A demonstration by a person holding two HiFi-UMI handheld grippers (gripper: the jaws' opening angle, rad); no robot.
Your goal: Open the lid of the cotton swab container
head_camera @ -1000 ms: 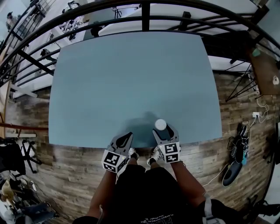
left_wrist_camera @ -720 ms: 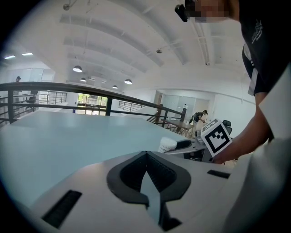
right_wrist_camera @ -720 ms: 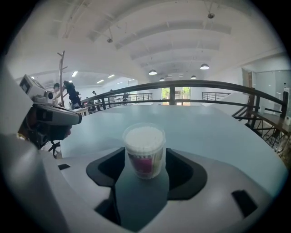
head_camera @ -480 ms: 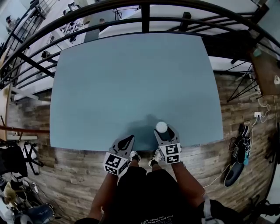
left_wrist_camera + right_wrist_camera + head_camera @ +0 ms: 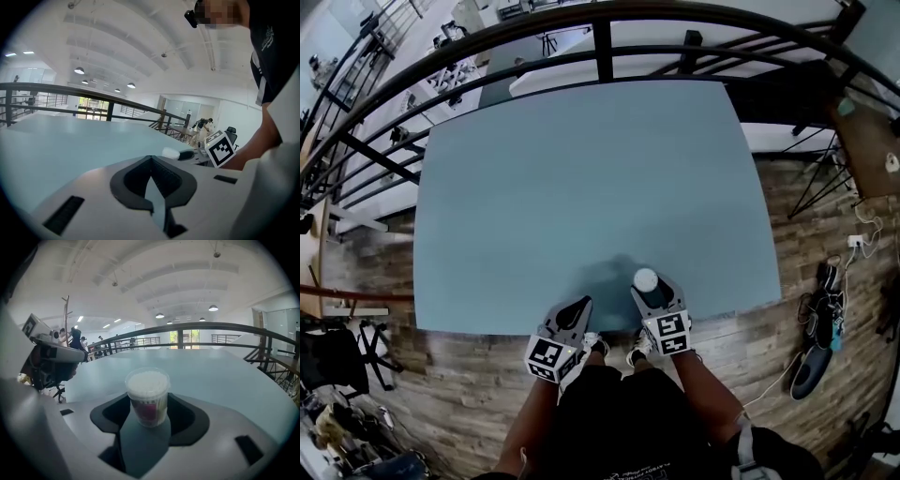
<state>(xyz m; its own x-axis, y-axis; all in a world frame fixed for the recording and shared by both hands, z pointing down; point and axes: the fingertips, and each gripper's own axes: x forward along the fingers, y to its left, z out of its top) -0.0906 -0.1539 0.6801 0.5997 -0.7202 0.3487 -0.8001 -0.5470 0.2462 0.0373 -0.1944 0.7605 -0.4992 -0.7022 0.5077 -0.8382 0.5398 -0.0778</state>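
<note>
- A table filled the middle of the head view; its left edge met wooden floor; a dark railing curved just beyond its far edge.
- The tabletop lay bare from the left edge to the right edge and back to the far edge; open room ran ahead of the grippers and to both sides; only the near edge was taken up.
- The left gripper reached over the near edge, left of the container and apart from it; its jaws were pressed together with nothing between them.
- The container stood upright on the table close to the near edge, right of centre; its clear lid was on, over white swabs.
- The right gripper came in over the near edge with one jaw on either side of the container; the jaws stood wide and had just been closing; a gap showed on each side, so neither pad pressed on it.
- Past the right edge lay more floor.
- Count: one table; one container; two grippers; two marker cubes, one on the left and one on the right.
</note>
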